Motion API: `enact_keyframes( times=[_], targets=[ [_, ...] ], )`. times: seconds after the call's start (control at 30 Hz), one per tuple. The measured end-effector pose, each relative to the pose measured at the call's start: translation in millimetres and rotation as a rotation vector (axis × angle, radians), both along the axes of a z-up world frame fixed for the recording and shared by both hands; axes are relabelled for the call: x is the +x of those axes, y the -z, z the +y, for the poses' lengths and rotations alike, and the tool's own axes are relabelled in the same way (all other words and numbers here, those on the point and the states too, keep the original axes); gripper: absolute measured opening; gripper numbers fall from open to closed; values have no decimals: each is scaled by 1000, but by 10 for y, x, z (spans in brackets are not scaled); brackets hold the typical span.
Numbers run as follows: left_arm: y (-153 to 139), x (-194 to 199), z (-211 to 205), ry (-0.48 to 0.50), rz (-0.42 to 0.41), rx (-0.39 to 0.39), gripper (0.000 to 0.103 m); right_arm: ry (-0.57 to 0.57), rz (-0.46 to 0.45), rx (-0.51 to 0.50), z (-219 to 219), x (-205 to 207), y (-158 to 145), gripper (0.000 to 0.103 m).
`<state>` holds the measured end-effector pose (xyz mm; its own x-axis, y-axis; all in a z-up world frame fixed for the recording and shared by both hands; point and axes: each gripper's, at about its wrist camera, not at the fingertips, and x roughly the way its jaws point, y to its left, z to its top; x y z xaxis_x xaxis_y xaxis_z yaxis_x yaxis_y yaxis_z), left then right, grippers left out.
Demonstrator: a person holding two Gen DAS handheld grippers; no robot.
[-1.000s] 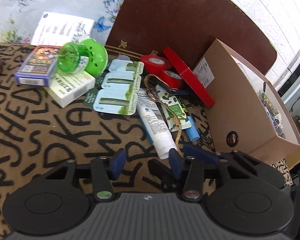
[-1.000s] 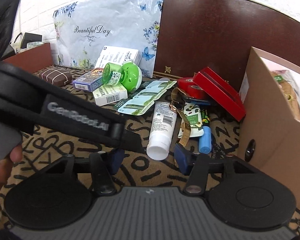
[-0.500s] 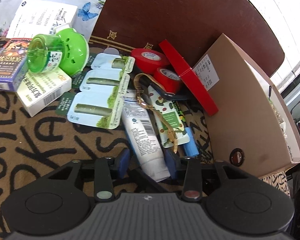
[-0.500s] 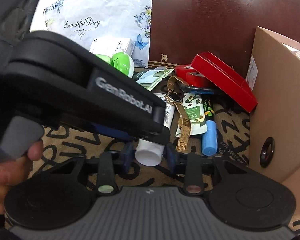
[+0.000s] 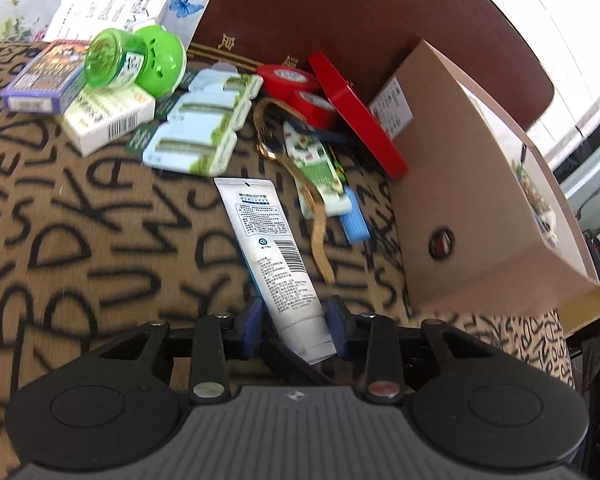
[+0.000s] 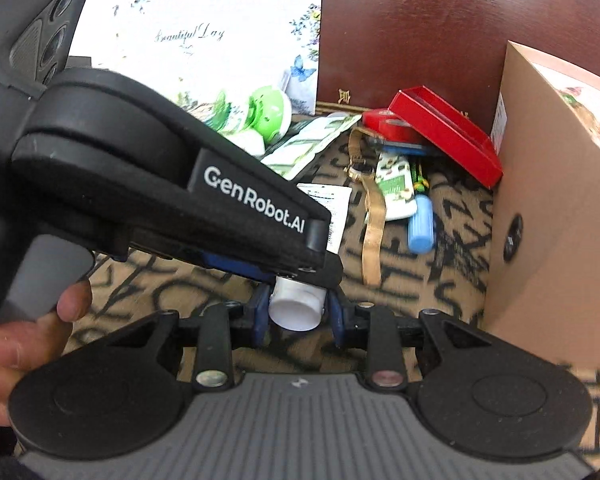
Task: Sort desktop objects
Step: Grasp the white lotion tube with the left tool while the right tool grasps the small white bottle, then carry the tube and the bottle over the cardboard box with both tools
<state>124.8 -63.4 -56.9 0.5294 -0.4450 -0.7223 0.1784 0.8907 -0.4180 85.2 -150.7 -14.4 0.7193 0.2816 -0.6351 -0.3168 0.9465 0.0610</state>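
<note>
A white tube of cream (image 5: 274, 248) lies on the letter-patterned cloth, cap end toward me. My left gripper (image 5: 294, 320) is shut on the tube's lower body. In the right wrist view my right gripper (image 6: 298, 312) is shut on the tube's white cap (image 6: 296, 306), with the left gripper's black body (image 6: 160, 184) crossing above it. The tube's far end sits apart from the pile of items. A brown cardboard box (image 5: 480, 200) stands open at the right, also seen in the right wrist view (image 6: 556, 208).
Beyond the tube lie a gold watch strap (image 5: 312, 208), a blue-capped stick (image 5: 354, 220), a green-white sachet (image 5: 316, 168), red tape rolls (image 5: 300, 88), a red case (image 5: 356, 116), blister packs (image 5: 204, 128), a green dispenser (image 5: 136, 60) and small boxes (image 5: 104, 120).
Both grippers closed in on the tube and now grip it. The tube has been drawn back toward me, away from the blister packs and the pile.
</note>
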Motion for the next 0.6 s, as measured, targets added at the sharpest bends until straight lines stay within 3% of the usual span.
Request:
enact_keyframes(
  times=[0.3,0.43,0.6],
  targets=[
    [-31,-460,-112,26,30,15,40,-8,36,2,-115,-512,-37,30],
    [-47,-468,-157,1,13,54,42,-13,47,19,-142,-638,-50,29],
    [-61,-368,-174,-24,6,86,54,-7,47,21,-139,-635,-43,31]
  ],
)
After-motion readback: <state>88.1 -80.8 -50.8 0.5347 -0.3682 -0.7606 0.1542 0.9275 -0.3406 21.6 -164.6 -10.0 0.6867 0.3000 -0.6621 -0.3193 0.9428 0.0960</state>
